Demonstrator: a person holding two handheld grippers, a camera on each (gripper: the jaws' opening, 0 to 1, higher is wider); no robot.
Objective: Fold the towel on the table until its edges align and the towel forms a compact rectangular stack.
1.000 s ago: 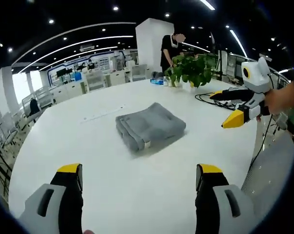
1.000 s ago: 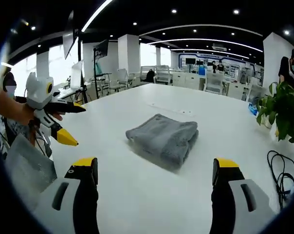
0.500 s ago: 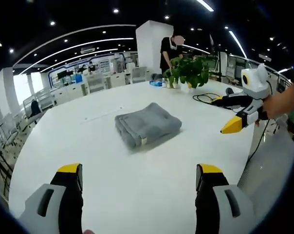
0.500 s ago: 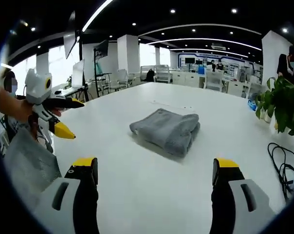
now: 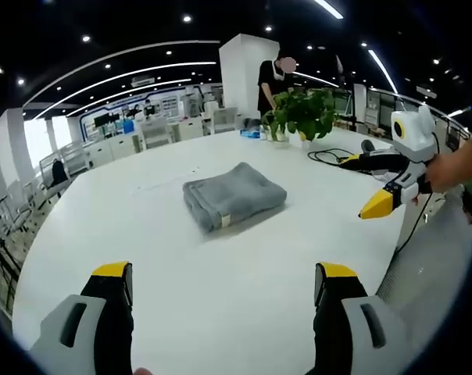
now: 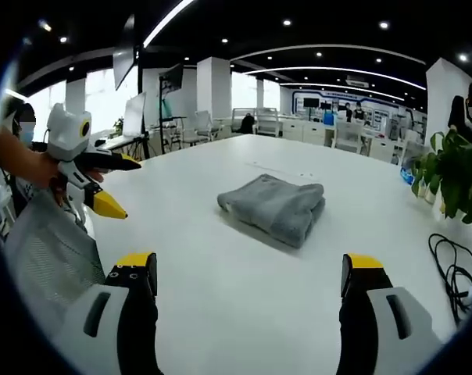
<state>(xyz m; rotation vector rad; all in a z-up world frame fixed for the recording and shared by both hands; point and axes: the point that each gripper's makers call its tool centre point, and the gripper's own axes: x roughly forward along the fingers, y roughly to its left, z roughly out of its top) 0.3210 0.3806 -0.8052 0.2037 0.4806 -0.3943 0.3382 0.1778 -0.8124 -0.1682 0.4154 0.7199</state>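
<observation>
Towel [image 5: 233,198] folded, small white tag

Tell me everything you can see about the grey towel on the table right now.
The grey towel is folded into a compact, roughly rectangular stack of several layers, soft and plush like terry cloth. A small pale tag sticks out at its near folded edge in the left gripper view. It lies flat near the middle of the white table, with nothing resting on it. Neither gripper touches it: the left gripper and right gripper are both held back with jaws apart and empty.
</observation>
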